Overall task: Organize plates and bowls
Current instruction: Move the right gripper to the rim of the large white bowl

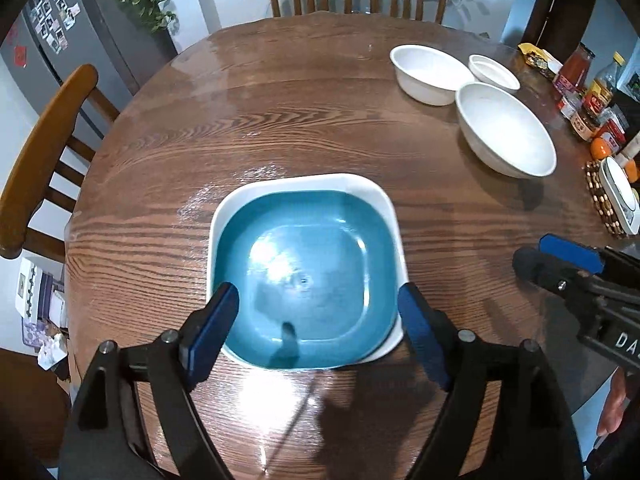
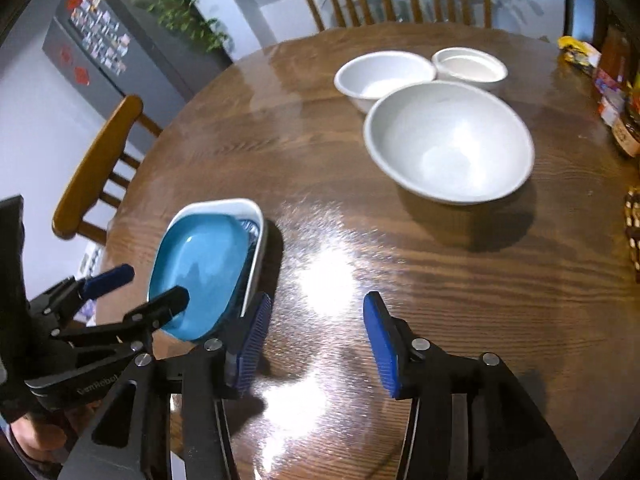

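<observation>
Both grippers' fingers stood wide, holding nothing.
The left gripper (image 1: 318,320) straddled the blue plate (image 1: 308,276) nested in the white dish (image 1: 304,182); the right gripper (image 2: 316,340) hovered beside it.

left gripper (image 1: 318,332) tilted steeply down, jaws spread wide; right gripper (image 2: 316,344) angled down too, jaws parted, nothing held

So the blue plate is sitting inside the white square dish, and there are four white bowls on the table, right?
Not four. The left wrist view shows three white bowls. The blue plate does sit inside the white square dish on the table.
</observation>
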A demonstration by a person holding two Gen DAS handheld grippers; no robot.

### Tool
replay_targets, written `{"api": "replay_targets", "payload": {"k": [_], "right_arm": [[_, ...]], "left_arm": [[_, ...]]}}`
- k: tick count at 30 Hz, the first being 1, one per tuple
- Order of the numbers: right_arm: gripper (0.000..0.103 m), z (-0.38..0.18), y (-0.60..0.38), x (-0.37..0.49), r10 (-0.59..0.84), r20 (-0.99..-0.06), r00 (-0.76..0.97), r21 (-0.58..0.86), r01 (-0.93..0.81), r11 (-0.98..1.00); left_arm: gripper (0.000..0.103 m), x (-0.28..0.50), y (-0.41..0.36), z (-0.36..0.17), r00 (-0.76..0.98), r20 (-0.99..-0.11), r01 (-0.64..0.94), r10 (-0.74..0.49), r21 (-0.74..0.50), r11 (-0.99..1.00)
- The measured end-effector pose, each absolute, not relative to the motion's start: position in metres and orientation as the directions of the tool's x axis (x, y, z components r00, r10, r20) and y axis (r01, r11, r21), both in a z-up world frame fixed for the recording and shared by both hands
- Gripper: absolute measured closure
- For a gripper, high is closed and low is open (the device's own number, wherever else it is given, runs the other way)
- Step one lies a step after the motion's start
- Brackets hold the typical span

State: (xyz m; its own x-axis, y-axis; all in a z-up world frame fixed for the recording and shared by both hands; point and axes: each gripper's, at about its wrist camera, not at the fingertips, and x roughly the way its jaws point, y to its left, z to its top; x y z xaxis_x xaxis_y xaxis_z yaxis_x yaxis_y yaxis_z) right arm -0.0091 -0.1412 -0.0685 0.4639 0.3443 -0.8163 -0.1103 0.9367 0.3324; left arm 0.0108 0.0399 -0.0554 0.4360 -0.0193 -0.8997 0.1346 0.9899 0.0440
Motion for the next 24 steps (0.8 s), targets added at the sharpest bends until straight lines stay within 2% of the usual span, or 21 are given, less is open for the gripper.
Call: {"api": "replay_targets", "payload": {"k": [10,19,24], "right_arm": [[0.052,-0.065,-0.179,-0.021,0.32,-0.803,0.503,0.351,-0.034,0.936],[0.052,-0.066,-0.227,-0.033,0.283,-0.803,0.524,0.354,0.037,0.935],[0.052,-0.06,-0.254,-0.036,0.224,-0.807,0.547,0.301,0.053,0.952]], "left_arm": [[0.008,0.005,0.005,-0.051,0.447,-0.894,0.172,-0.031,0.052,0.984],[0.008,0.004,-0.03,-0.048,0.458,-0.887,0.196,-0.059,0.036,0.98],[0.008,0.006,-0.047,-0.046,0.468,-0.881,0.192,-0.076,0.018,0.981]]}}
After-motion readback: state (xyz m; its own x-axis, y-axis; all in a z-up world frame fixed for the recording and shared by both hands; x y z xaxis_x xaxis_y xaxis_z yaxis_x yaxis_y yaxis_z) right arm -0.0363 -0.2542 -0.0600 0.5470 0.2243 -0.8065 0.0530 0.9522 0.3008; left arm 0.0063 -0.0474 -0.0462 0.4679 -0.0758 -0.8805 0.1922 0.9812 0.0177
